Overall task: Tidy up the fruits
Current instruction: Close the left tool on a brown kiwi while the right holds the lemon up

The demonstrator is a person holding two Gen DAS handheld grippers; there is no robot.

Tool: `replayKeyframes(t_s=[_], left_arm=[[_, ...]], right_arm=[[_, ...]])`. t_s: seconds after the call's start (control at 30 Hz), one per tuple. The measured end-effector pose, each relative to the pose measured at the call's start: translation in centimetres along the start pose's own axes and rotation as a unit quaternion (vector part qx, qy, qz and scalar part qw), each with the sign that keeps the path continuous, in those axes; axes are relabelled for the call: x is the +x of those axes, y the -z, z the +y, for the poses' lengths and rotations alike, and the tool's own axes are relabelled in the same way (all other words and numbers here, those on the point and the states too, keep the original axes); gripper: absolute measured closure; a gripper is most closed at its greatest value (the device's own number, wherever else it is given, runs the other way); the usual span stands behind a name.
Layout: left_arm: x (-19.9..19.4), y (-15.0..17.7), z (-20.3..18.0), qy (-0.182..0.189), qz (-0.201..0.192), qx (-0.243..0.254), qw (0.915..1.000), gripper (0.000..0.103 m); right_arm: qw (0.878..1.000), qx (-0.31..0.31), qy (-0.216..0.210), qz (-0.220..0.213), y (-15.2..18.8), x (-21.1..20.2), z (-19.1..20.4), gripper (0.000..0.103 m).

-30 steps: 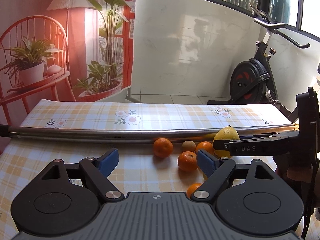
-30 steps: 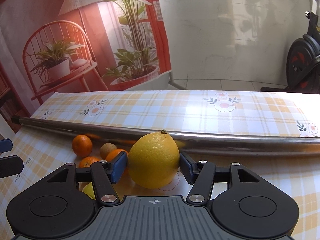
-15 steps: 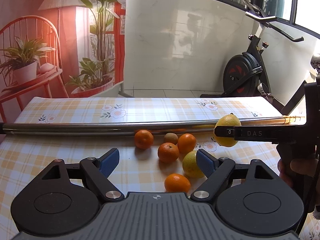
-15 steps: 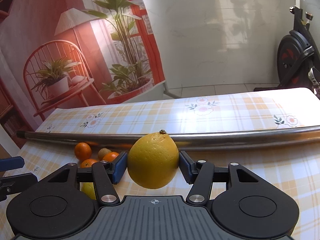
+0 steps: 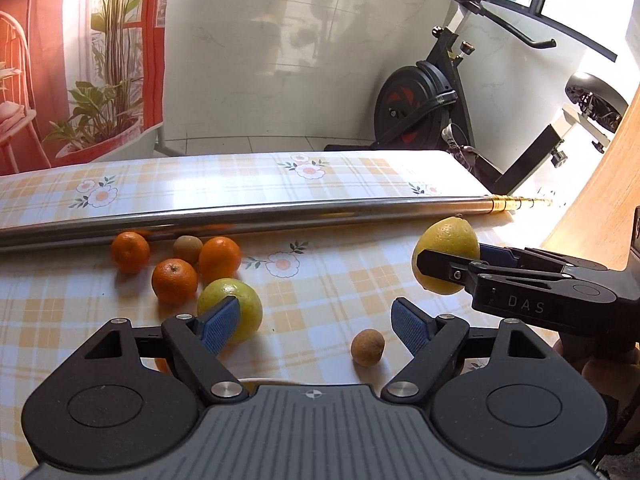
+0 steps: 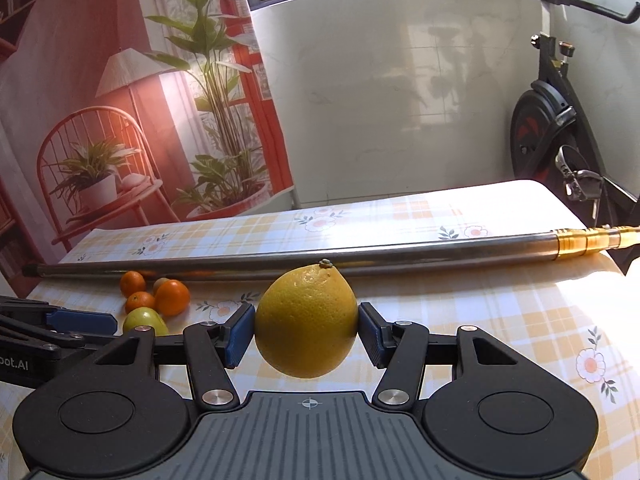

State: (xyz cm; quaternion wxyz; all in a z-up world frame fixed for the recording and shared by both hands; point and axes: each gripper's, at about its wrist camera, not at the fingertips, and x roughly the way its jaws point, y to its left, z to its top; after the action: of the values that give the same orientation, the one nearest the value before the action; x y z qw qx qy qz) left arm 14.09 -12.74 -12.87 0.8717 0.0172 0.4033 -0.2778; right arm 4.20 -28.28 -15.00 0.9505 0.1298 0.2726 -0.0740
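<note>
Rising higher than a second ago, the right gripper (image 6: 307, 330) carries the yellow lemon (image 6: 307, 320) clear of the checked tablecloth (image 6: 500, 320), blue pads clenched on both sides of the fruit, stem end up. Swung rightward since then, the left gripper (image 5: 316, 322) hangs spread wide with nothing between its pads; a small brown fruit (image 5: 367, 347), possibly a longan, lies on the cloth between its fingers. Its left finger overlaps a green-yellow citrus (image 5: 234, 306). Ahead to the left sit three oranges (image 5: 174, 281) and a kiwi (image 5: 187, 249), near a steel pole (image 5: 240, 214) lying across the table. An exercise bike (image 5: 424, 100) stands beyond.
</note>
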Motion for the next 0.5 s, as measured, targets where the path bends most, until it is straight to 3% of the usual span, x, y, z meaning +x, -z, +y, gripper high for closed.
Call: replayKeyframes(t_s=[0.17, 0.5], left_arm=[[2.6, 0.0, -1.4, 0.007, 0.045, 0.003, 0.999, 0.051], [6.1, 0.7, -3.9, 0.017, 0.104, 0.057, 0.9928, 0.052]], right_arm=[[1.0, 0.023, -0.004, -0.01, 0.7, -1.1, -2.0, 0.051], [0.999, 0.043, -0.01, -0.018, 1.3, -1.6, -3.5, 0.051]])
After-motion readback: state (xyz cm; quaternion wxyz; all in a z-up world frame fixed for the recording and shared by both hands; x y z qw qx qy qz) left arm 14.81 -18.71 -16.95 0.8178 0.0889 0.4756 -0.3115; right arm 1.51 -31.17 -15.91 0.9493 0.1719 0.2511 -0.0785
